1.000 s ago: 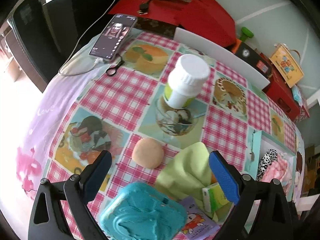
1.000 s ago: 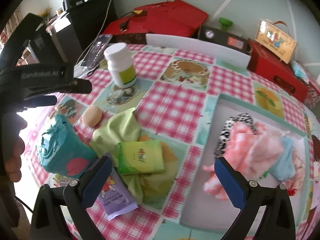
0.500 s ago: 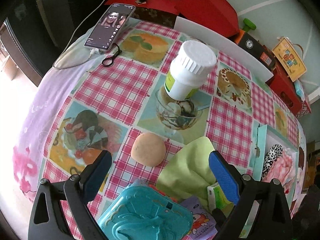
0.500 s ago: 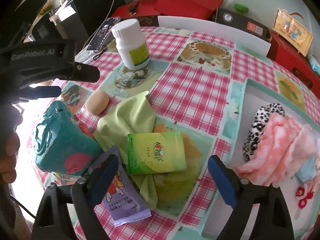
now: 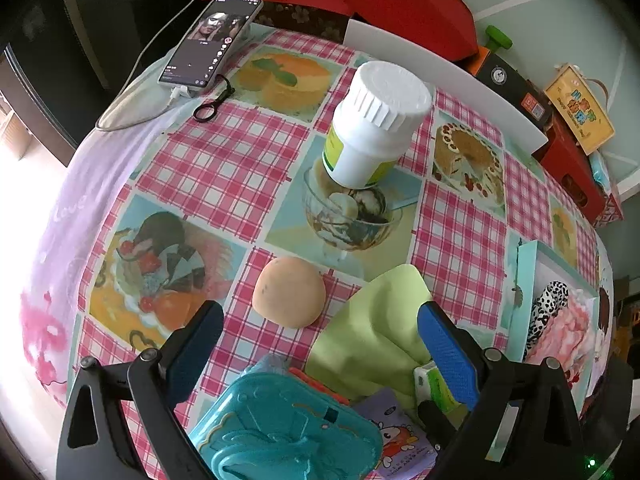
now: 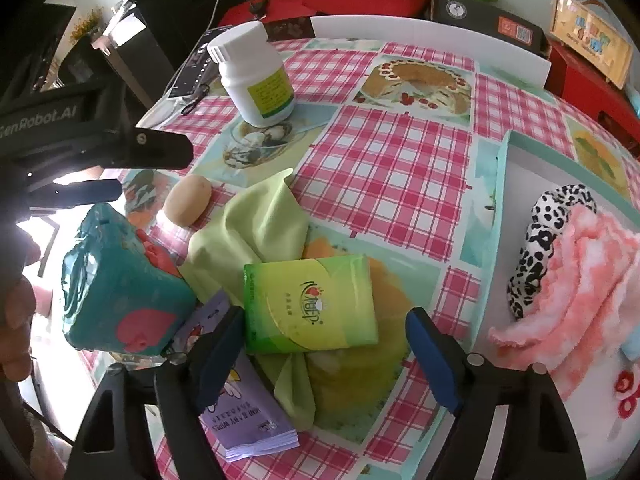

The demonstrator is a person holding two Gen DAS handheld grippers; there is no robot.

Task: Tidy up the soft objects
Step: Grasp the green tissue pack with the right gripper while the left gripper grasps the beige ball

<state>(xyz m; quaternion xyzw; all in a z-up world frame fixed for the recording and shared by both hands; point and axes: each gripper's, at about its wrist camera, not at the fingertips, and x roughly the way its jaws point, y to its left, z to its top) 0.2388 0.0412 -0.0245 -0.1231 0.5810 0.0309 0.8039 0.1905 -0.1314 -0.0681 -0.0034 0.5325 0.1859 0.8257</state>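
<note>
Right gripper [image 6: 324,346]: jaws closing, the green tissue pack [image 6: 310,304] between them, pads not yet touching. Square your jaws to the pack's short sides and pinch the pack alone; the lime cloth [image 6: 256,228] lies under it, and the purple wipes packet [image 6: 244,412] sits just beside your left finger, so catching either looks likely.

Left gripper [image 5: 320,354]: jaws wide, gripping nothing, hovering over the teal pouch [image 5: 280,428] and the round peach sponge [image 5: 289,291].

Your tray [image 6: 502,184] lies to the right, already holding the pink fluffy cloth [image 6: 576,276] and a leopard-print band [image 6: 536,248]. Lift over its raised rim. Bare checked tablecloth [image 6: 384,164] between gives room. The white bottle [image 6: 256,76] stands far back, clear of your path.
</note>
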